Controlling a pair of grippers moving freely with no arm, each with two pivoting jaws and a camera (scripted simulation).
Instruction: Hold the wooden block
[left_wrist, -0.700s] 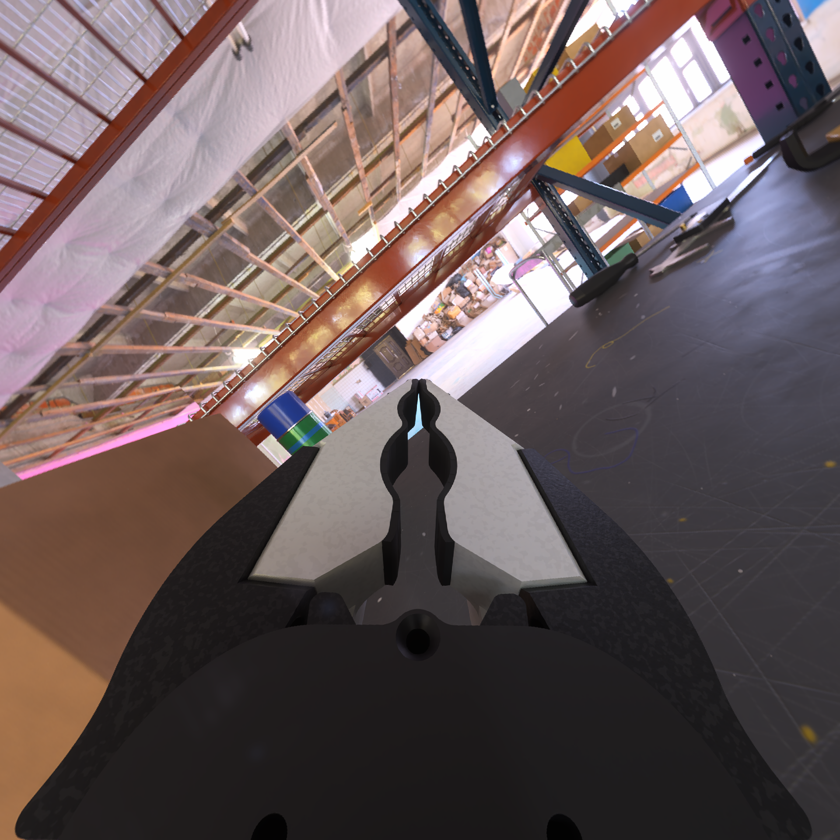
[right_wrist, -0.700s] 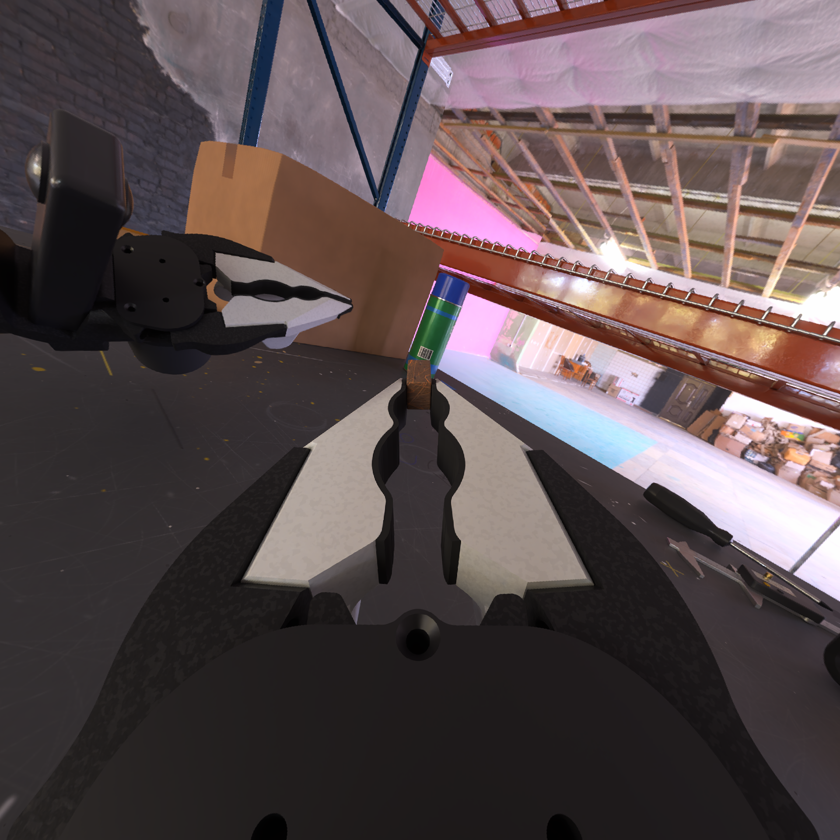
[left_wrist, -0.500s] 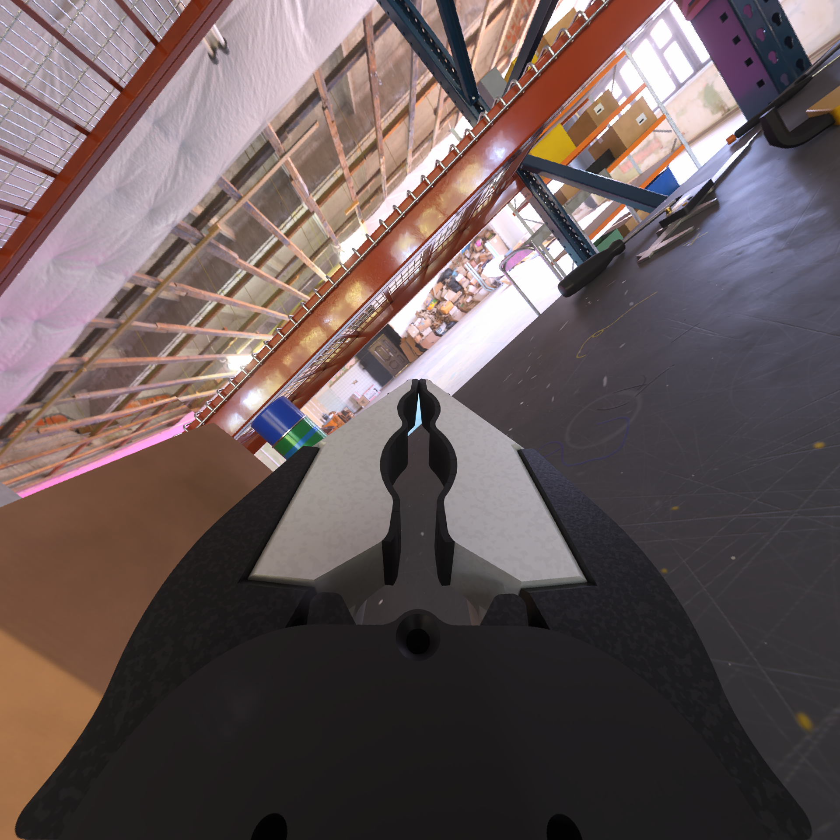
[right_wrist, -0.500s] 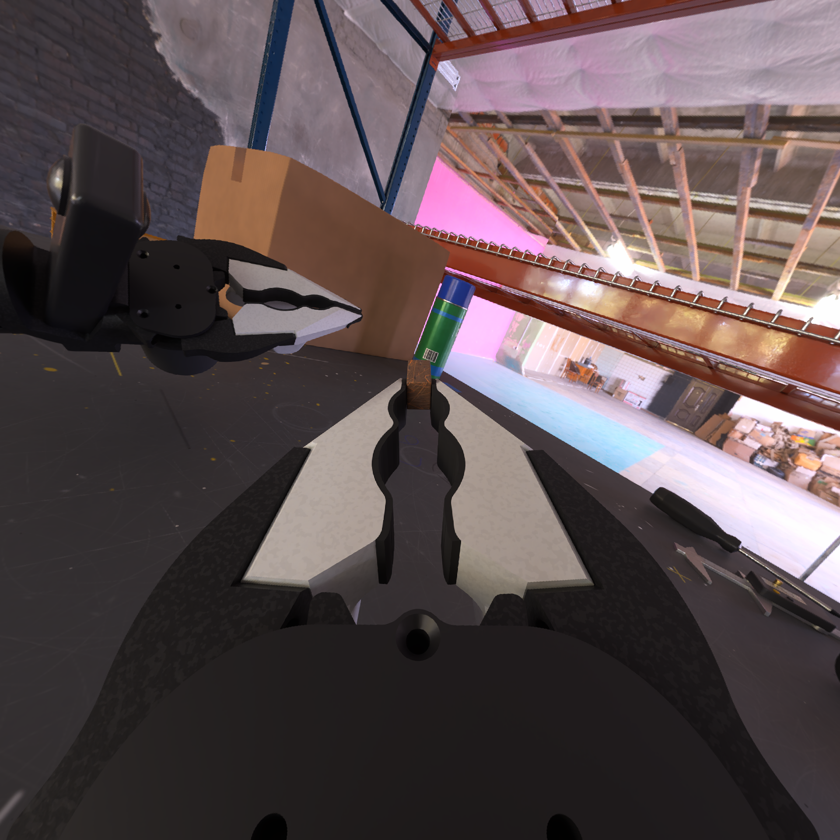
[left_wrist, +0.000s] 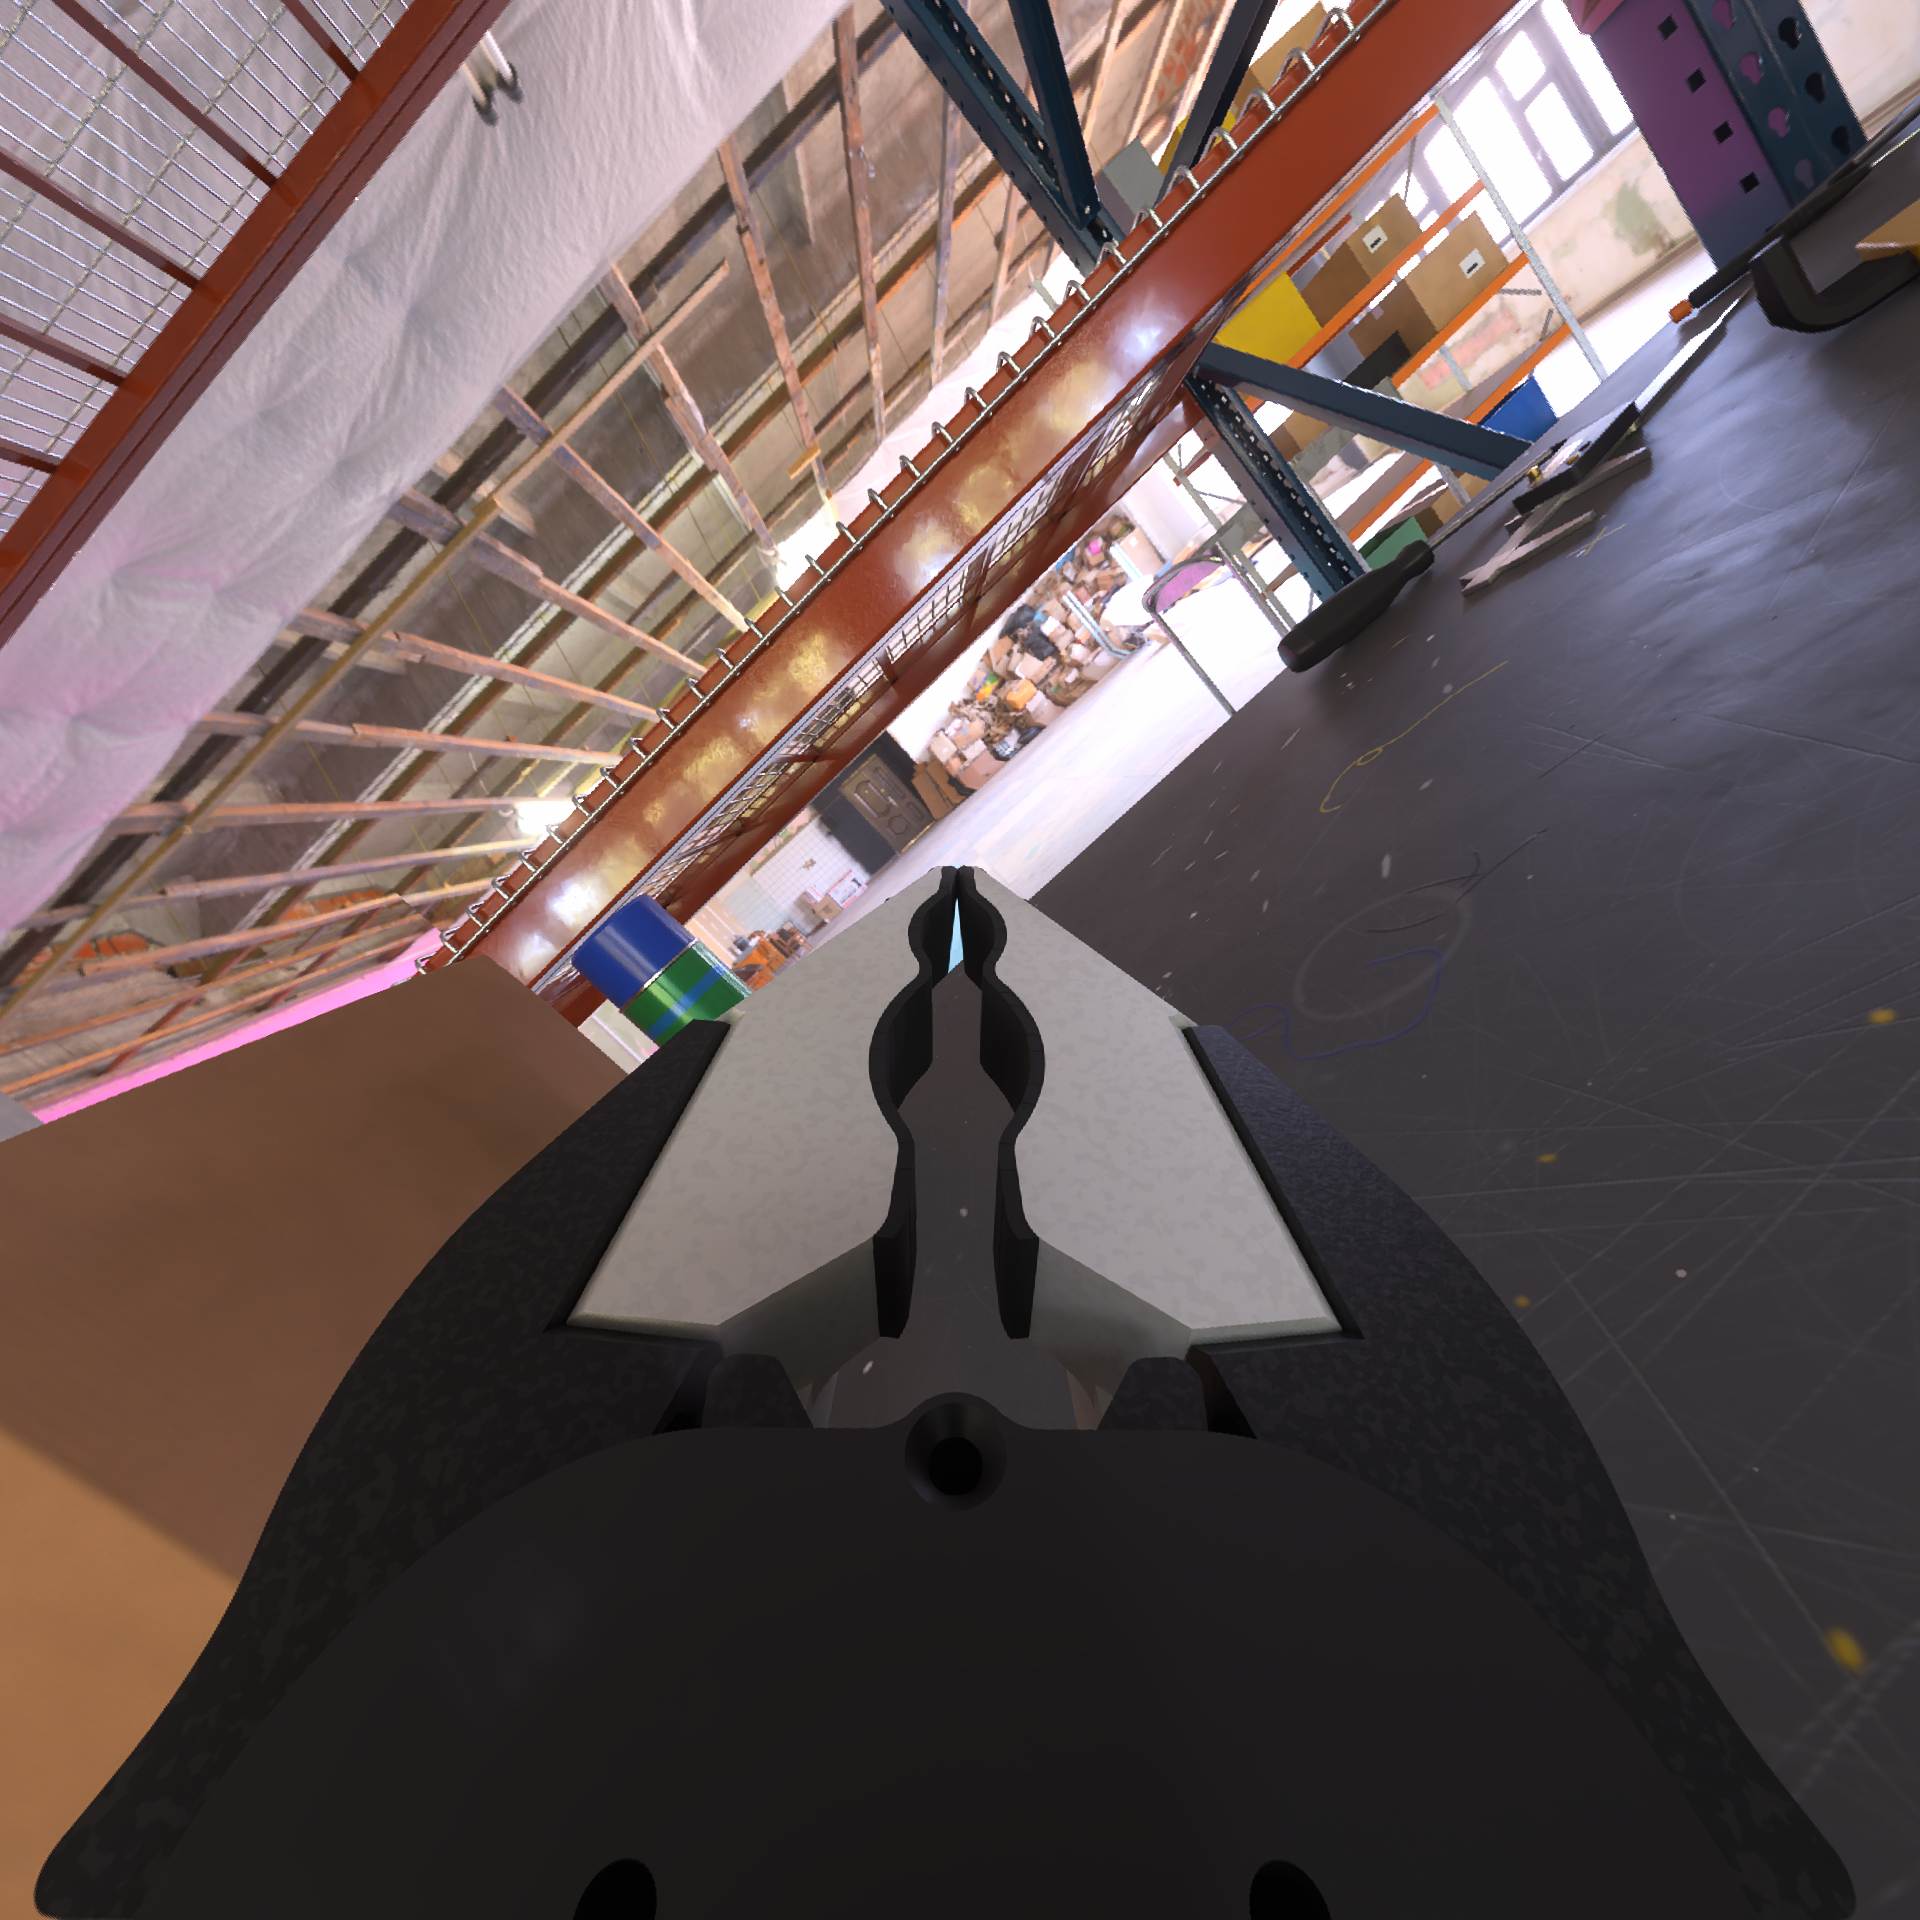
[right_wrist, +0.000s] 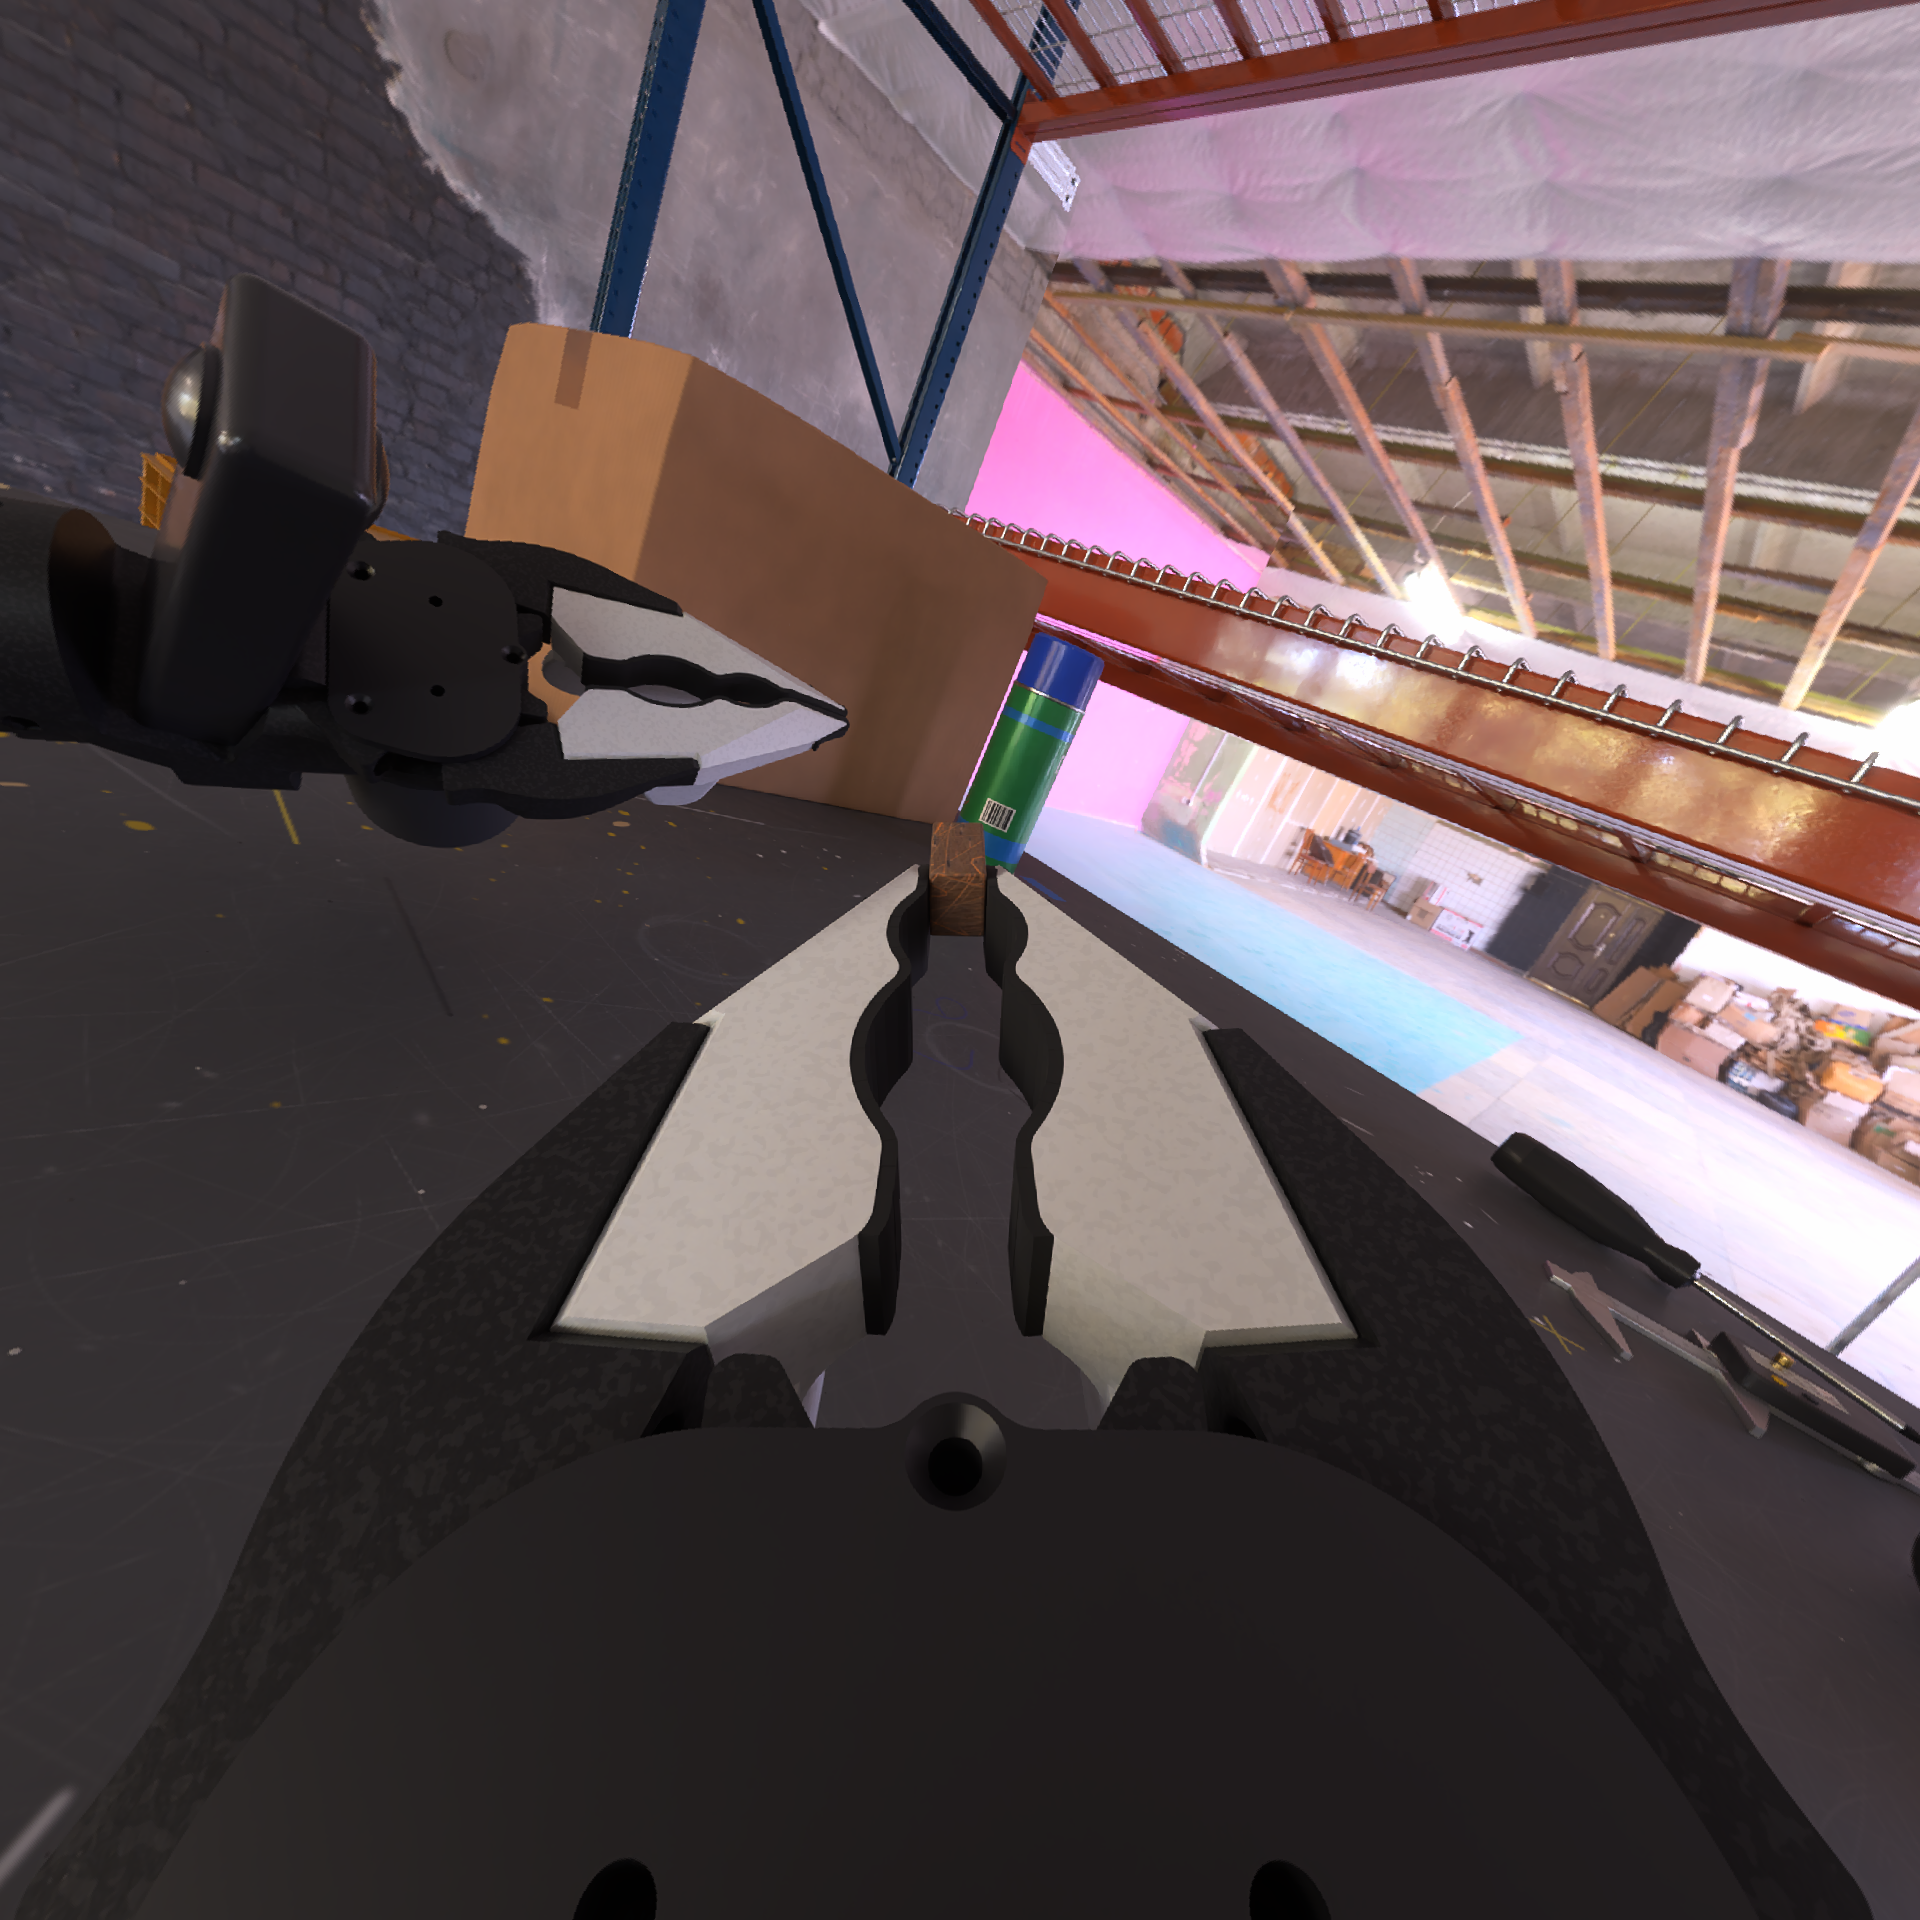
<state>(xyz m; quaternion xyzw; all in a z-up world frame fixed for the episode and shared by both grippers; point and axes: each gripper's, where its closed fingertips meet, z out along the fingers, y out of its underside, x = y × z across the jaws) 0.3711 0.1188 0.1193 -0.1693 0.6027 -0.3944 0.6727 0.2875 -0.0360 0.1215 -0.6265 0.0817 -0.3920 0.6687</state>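
My right gripper (right_wrist: 957, 896) is shut on a small brown wooden block (right_wrist: 958, 884), pinched between its fingertips above the dark mat. My left gripper (left_wrist: 957, 885) is shut and empty, its tips pressed together. The left gripper also shows in the right wrist view (right_wrist: 831, 719), up and to the left of the block, tips pointing right, apart from the block. The block is not visible in the left wrist view.
A large cardboard box (right_wrist: 748, 582) stands behind, also in the left wrist view (left_wrist: 260, 1195). A blue-and-green spray can (right_wrist: 1029, 758) stands just beyond the block. A screwdriver (right_wrist: 1600, 1216) and metal tools (right_wrist: 1714, 1361) lie on the dark mat (right_wrist: 312, 1039) at right.
The left gripper has drifted right, closer to the block, in the right wrist view. The right gripper keeps its hold on the block.
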